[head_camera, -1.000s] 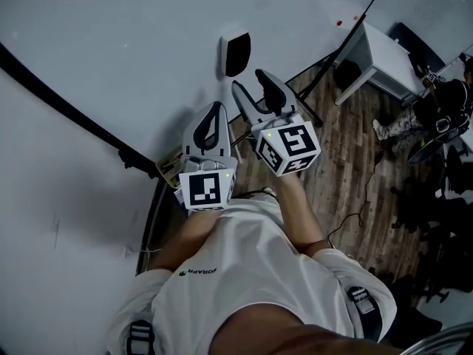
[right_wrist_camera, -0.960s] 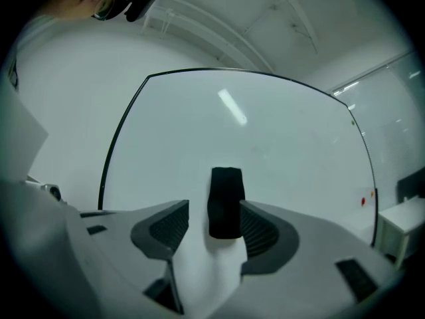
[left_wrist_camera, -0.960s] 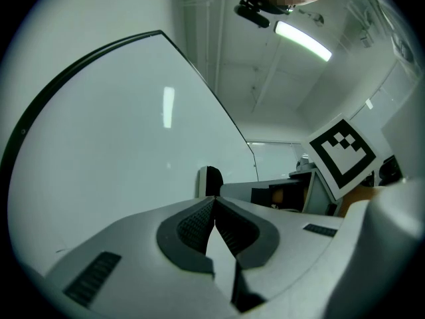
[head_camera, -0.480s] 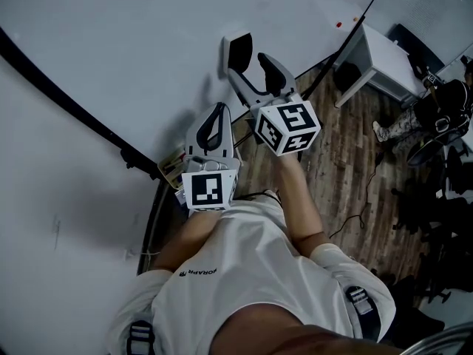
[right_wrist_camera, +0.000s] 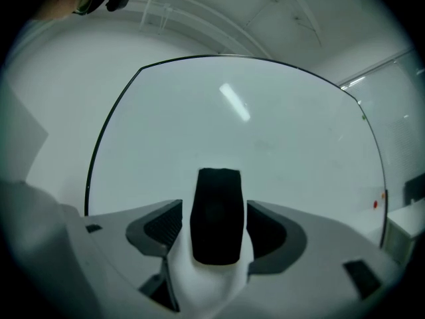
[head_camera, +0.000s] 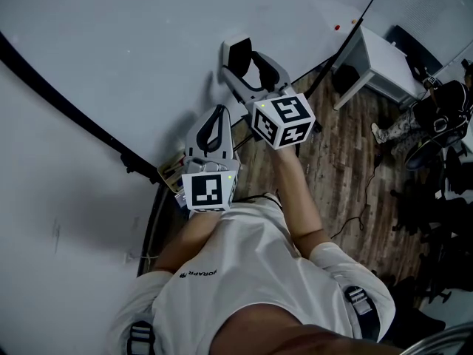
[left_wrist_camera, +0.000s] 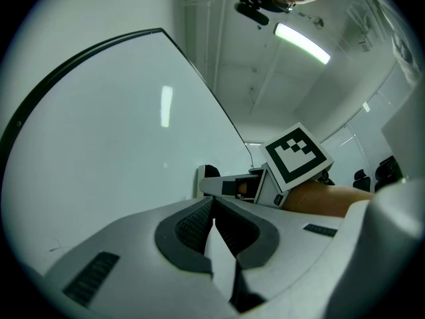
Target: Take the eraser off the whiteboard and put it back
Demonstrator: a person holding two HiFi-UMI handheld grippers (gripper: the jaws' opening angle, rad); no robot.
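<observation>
1. Two grippers reach out ahead of your white shirt [head_camera: 244,272]. Your left gripper [head_camera: 216,115] is the nearer one. Its jaws are pressed together with nothing between them, and it points slightly upward beside the board.
2. Your right gripper [head_camera: 251,71] reaches further, right up to the board. Its jaws have just been opening and now stand as wide apart as they go.
3. The black eraser [right_wrist_camera: 216,214] stands upright between those jaws. A slim gap shows on either side of it, so neither pad presses on it and you hold nothing.
4. The eraser sits flat against the face of the whiteboard [head_camera: 148,43], well in from the board's black left edge [right_wrist_camera: 99,151].
5. Past the whiteboard's other edge, the wooden floor [head_camera: 347,161] shows below.
</observation>
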